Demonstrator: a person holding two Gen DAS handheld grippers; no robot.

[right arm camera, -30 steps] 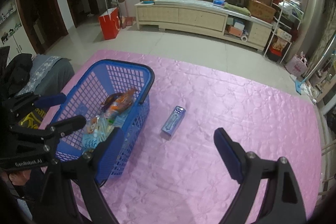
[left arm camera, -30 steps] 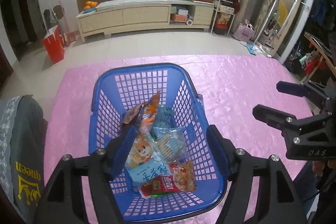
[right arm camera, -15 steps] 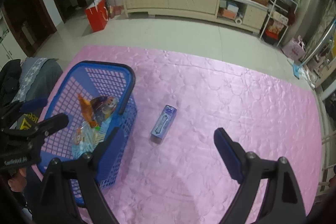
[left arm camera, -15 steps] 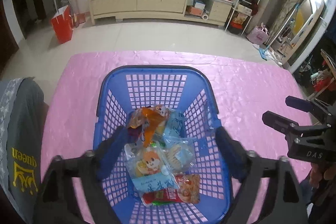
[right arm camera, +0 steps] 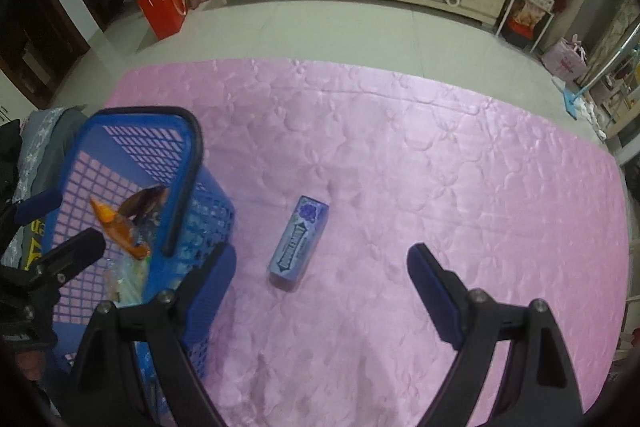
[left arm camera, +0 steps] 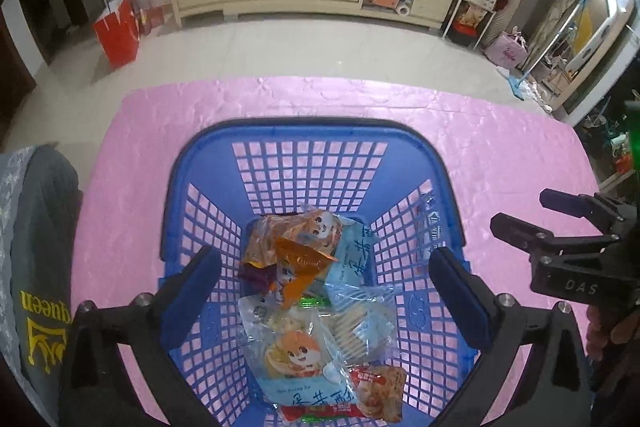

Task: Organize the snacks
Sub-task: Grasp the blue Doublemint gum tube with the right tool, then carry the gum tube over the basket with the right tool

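Left tongs [left arm camera: 326,293] opening, empty, above snack packets [left arm camera: 308,291] in blue basket [left arm camera: 308,135]. Right tongs [right arm camera: 322,269] spread wide, empty; purple box [right arm camera: 299,243] just ahead on worktop [right arm camera: 460,167].

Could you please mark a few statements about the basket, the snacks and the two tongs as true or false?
1. The purple box lies inside the blue basket. False: it lies on the pink tablecloth, beside the basket.
2. The basket holds several snack packets. True.
3. The right tongs grip the purple box. False: they stand open with the box ahead between the fingers, untouched.
4. The left tongs are above the basket, opening, with nothing pinched. True.
5. The basket is red. False: blue.
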